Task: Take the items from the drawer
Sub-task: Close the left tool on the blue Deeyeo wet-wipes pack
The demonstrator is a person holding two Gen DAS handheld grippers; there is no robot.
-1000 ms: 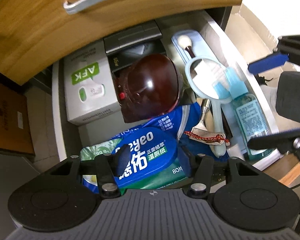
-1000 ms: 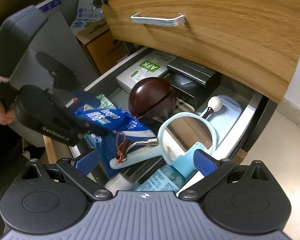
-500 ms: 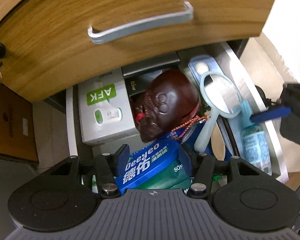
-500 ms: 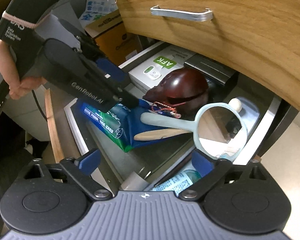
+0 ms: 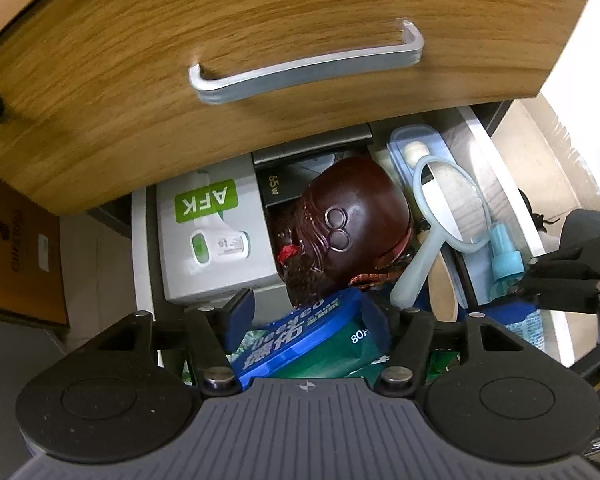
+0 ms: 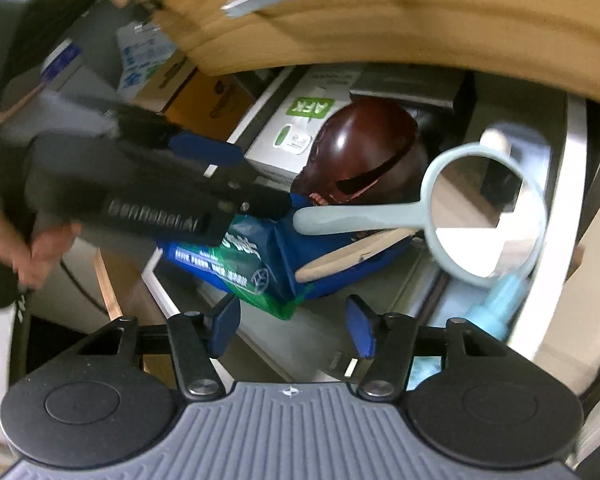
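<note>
Between the left claw's [image 5: 306,314] blue pads sits the blue-green wet wipes pack [image 5: 300,340], clamped, at the near end of the open drawer [image 5: 496,168]. From the right wrist view the same pack [image 6: 244,264] is tilted up off the drawer's near edge, left claw [image 6: 256,184] closed on its top end, a person's hand [image 6: 40,248] on the grip at far left, blurred. Right claw [image 6: 292,324] has its pads apart with nothing between them, hovering at the near side of the drawer. Behind the pack: dark red-brown glossy round object [image 5: 348,224] with red cord, touching it. Left of that, a white AFK box [image 5: 216,236]. Right of it, a pale blue hand mirror [image 5: 448,216] lying tilted, handle toward the pack; light wooden spoon-like piece [image 5: 440,292] just beside the handle. Blue spray bottle [image 5: 504,264] at the right wall. Black box marked 65w [image 5: 284,188] farther back. Wood drawer front [image 5: 260,32] with metal handle [image 5: 308,68] overhangs the far part.
</note>
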